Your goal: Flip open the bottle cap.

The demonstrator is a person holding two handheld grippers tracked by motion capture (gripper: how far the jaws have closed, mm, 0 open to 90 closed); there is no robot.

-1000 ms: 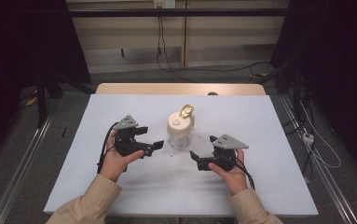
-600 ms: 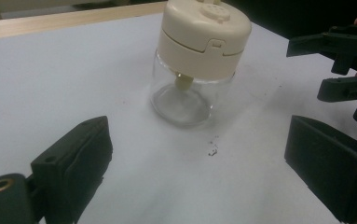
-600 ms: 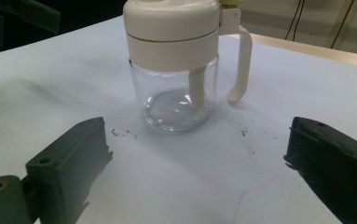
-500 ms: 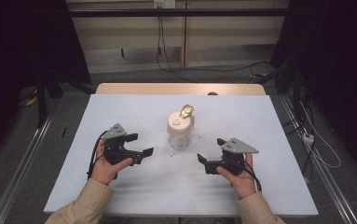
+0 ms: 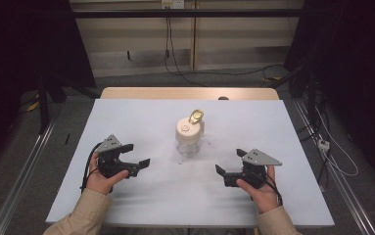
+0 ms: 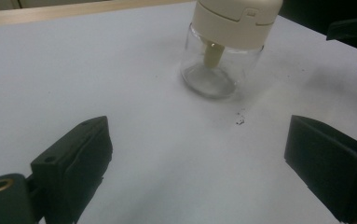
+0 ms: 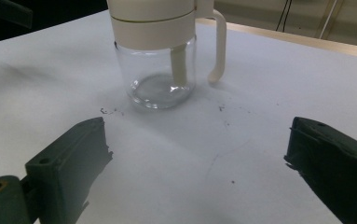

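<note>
High view: 1 glass jar stands upright near the middle of the white table cover, between the 2 grippers and slightly farther from the person than either; the left gripper sits to its near left, the right gripper to its near right, both well apart from it; both have jaws spread wide and hold nothing. Left gripper view: the jar shows a clear glass body, apparently empty, under a cream plastic lid, with a cream stem hanging inside. Right gripper view: a thin cream handle runs down the jar's right side, and small dark specks lie on the cover near the base. Judgement: the glass wall is stiff, smooth and likely slippery, breakable if knocked over; empty, it should be light and easy to tip; the handle looks thin for a firm pinch; the lid band is the safer hold, being matte and wide; 1 gripper should steady the body while the other works the gold flip-top.
</note>
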